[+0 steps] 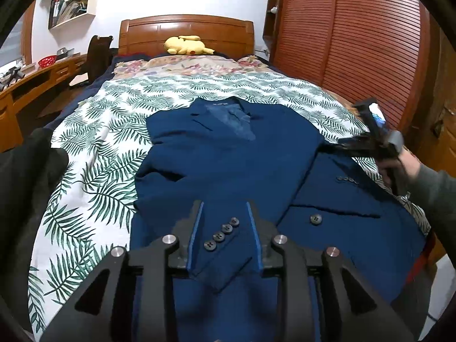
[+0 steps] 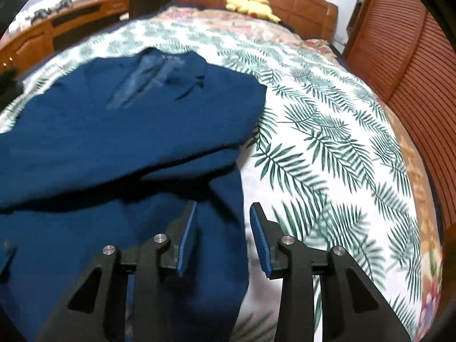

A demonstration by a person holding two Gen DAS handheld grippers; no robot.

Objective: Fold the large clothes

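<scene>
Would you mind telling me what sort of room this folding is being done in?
Most likely a bedroom: a bed with a wooden headboard, a louvred wardrobe beside it, and a desk along the wall.

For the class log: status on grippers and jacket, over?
Left gripper open over sleeve cuff. Right gripper open, empty. Jacket on bed. Nothing obstructing.

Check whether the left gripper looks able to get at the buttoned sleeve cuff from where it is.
Probably yes. The left gripper is open with the buttoned cuff of the blue jacket lying right between its fingers, nothing covering it, and the right gripper is off at the jacket's far side.
</scene>
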